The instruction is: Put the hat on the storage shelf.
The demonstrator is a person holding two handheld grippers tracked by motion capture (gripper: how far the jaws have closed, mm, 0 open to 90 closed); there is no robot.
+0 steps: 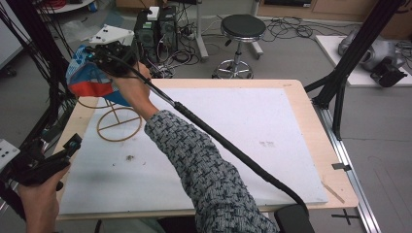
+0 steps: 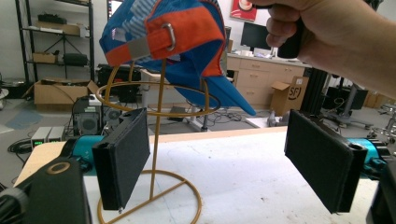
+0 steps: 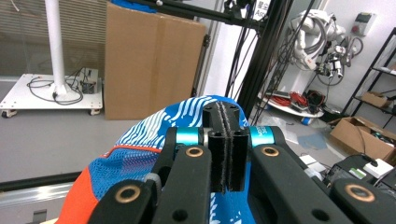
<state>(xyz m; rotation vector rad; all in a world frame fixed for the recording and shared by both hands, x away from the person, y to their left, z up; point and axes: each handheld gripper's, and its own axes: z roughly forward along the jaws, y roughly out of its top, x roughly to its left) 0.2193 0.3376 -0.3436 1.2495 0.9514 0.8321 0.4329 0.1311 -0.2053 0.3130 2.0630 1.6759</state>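
Note:
A blue and white cap [image 1: 87, 80] with an orange back strap hangs above a gold wire hat stand [image 1: 119, 127] at the table's far left. My right gripper [image 1: 103, 54] is shut on the cap's fabric and holds it over the stand's upper ring. In the right gripper view the jaws [image 3: 226, 116] are pressed together with the cap [image 3: 140, 154] under them. My left gripper [image 1: 73, 143] waits at the table's near left edge. Its jaws [image 2: 229, 158] stand wide open, facing the stand [image 2: 156, 140], with the cap [image 2: 163, 32] above them and nothing between the pads.
The stand rests on a white board [image 1: 243, 136] covering a wooden table. Behind the table are a black stool [image 1: 241, 29] and computer towers [image 1: 155, 26]. A black frame strut [image 1: 350, 53] rises at the right. The right gripper's cable [image 1: 228, 145] crosses the board.

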